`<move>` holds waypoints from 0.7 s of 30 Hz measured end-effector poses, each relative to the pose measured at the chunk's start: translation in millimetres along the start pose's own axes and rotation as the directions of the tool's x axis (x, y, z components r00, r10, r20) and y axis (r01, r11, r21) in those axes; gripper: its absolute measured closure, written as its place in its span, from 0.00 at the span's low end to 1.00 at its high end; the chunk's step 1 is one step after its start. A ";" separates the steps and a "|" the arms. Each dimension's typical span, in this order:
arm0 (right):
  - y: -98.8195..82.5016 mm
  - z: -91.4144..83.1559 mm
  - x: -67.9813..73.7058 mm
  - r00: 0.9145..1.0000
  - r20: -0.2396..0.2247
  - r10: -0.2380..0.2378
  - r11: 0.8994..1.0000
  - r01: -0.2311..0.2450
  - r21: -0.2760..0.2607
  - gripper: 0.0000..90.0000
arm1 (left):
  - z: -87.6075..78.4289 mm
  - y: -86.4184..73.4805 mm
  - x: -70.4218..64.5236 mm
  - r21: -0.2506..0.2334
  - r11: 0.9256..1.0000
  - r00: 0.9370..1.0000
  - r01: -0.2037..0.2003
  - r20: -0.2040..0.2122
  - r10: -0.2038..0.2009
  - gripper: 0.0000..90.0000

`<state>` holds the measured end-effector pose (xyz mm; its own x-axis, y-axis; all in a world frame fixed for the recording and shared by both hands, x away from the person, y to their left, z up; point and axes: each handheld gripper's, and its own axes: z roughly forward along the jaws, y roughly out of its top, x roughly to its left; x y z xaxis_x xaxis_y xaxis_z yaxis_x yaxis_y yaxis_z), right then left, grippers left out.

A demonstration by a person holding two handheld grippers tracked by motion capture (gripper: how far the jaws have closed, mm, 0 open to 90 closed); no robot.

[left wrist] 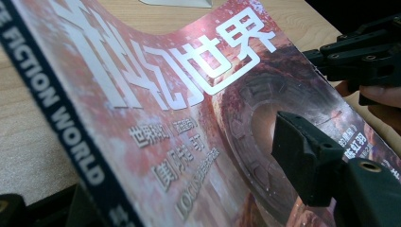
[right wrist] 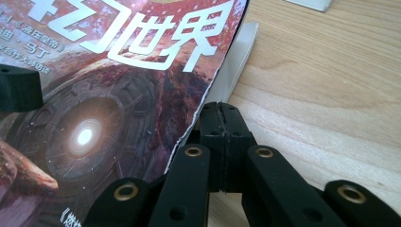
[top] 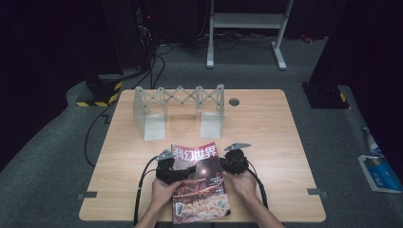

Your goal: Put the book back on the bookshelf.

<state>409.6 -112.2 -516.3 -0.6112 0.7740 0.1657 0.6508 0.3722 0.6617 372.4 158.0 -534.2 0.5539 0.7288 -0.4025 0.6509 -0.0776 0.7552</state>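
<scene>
A magazine with a red cover and white title characters lies at the near edge of the table, its upper part bowed up. My left gripper reaches in from the magazine's left; its jaws straddle the spine side, one pad over the cover, the other low at the bottom left, neither pressing. My right gripper sits at the magazine's right edge, jaws closed pad to pad with nothing seen between them. The right gripper also shows beyond the cover, and one left jaw pad over it.
A grey expandable rack on two flat feet stands at the back of the wooden table, with a round grommet to its right. Cables trail from both grippers off the near edge. Dark stands and a white frame ring the table.
</scene>
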 end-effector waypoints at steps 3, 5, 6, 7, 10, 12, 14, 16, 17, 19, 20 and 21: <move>0.6 1.2 1.2 1.000 -0.004 0.006 1.000 -0.006 -0.002 0.99 | 0.1 0.3 0.6 0.001 1.000 1.000 0.008 0.009 -0.008 0.41; 0.6 1.3 0.1 1.000 -0.009 0.005 1.000 -0.005 -0.004 0.99 | 0.7 0.3 -0.2 0.000 1.000 1.000 0.000 0.001 0.000 0.41; 0.5 1.4 0.1 1.000 -0.009 0.007 1.000 -0.007 -0.006 0.99 | 1.0 0.3 -0.5 0.000 1.000 1.000 -0.005 -0.001 0.005 0.42; 0.4 1.3 0.2 1.000 -0.009 0.008 1.000 -0.008 -0.004 0.99 | 1.3 0.2 -1.3 0.001 1.000 1.000 -0.007 -0.004 0.007 0.42; 0.2 1.2 0.4 1.000 -0.008 0.008 1.000 -0.008 -0.006 0.99 | 1.6 0.1 -2.7 0.002 1.000 1.000 -0.021 -0.022 0.022 0.44; 0.3 1.2 1.6 1.000 -0.001 0.001 1.000 -0.001 -0.005 0.99 | 2.1 -0.2 -3.8 -0.001 1.000 0.999 -0.029 -0.037 0.029 0.48; 0.2 1.0 1.6 1.000 0.003 -0.009 1.000 0.009 -0.005 0.99 | 2.5 -0.1 -3.4 -0.001 1.000 0.999 -0.027 -0.035 0.027 0.51; -0.6 0.5 1.6 1.000 0.000 0.001 1.000 -0.001 -0.006 0.99 | 2.5 0.3 -3.9 0.002 1.000 0.999 -0.020 -0.040 0.020 0.52; -1.0 0.6 1.2 1.000 -0.001 -0.001 1.000 0.001 -0.010 0.99 | 2.0 1.2 -5.1 0.013 1.000 0.999 -0.016 -0.050 0.016 0.53; -1.9 0.4 1.6 1.000 -0.003 0.007 1.000 -0.007 -0.013 0.99 | 1.6 3.6 -5.6 0.037 0.999 0.998 -0.008 -0.059 0.010 0.58; -2.5 0.3 1.6 1.000 -0.004 0.009 1.000 -0.009 -0.017 0.99 | 1.8 4.4 -5.9 0.043 0.999 0.998 -0.002 -0.060 0.005 0.59; -2.9 0.0 1.5 1.000 -0.004 0.013 1.000 -0.013 -0.018 0.98 | 1.7 4.8 -6.1 0.046 0.999 0.998 0.001 -0.059 0.001 0.60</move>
<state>406.8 -112.1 -517.9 -0.6043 0.7768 0.1771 0.6504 0.3526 0.6728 373.0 152.0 -529.1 0.5229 0.7679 -0.3700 0.6750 -0.1079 0.7299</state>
